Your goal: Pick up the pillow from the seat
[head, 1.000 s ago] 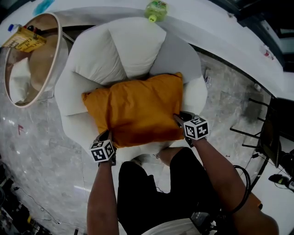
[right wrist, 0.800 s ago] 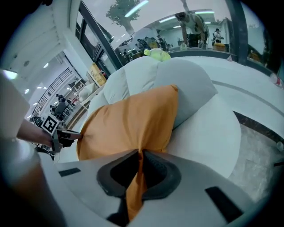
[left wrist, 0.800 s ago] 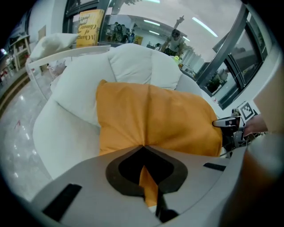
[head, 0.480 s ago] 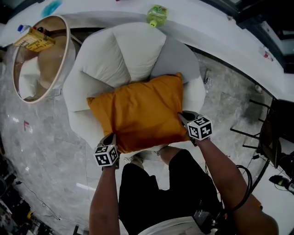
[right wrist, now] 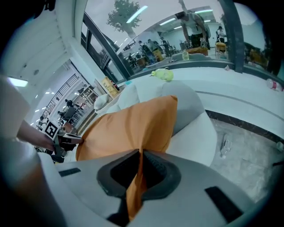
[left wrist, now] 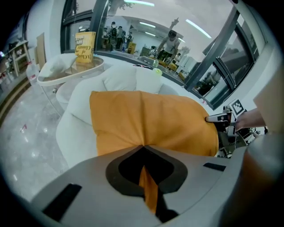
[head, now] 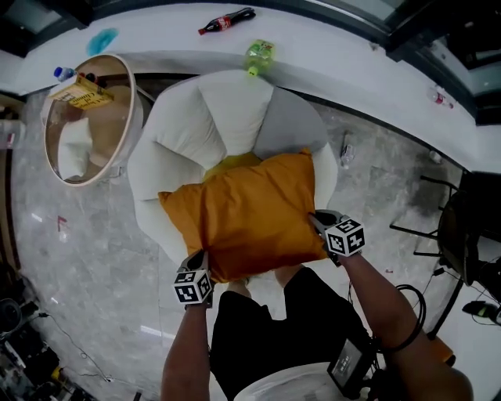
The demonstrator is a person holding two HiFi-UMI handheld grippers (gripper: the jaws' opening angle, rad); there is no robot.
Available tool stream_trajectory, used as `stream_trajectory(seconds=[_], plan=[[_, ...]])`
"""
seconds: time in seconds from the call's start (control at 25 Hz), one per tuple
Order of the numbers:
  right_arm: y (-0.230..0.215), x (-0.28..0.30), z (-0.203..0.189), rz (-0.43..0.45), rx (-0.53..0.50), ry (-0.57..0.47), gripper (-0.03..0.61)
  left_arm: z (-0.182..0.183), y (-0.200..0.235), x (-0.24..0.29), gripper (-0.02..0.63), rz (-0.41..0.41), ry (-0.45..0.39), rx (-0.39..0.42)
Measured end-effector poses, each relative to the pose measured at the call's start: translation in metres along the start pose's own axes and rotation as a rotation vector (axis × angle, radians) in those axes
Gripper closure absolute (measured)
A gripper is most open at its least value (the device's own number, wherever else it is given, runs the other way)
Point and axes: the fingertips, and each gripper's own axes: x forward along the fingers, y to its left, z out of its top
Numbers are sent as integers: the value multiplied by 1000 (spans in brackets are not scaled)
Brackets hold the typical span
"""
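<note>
cola bottle (head: 227, 19), green bottle (head: 260, 55), round side table (head: 106, 129)

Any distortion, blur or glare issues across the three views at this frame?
Head view: evenly lit, sharp on the pillow, slight sheen on the floor. Left gripper view: heavy fisheye, black vignette corners, left gripper body soft up close. Right gripper view: same fisheye, pale blur at its left edge, right gripper likewise soft.

You are in an office lounge: ahead of your left gripper (left wrist: 144, 153), a white armchair (left wrist: 75, 128) on marble floor (left wrist: 22, 137), people (left wrist: 168, 42) behind glass walls (left wrist: 128, 29).
</note>
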Motion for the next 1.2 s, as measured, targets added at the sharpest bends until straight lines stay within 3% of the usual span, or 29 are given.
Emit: stream_trajectory(seconds=[0.6,1.2], plan=[[22,-88,32,38,12,-117,549,28,-54,-80,601,47,-47,-53],[63,-171,54,132,-23,-221,550,71,-94,-173,601,68,-148,33]])
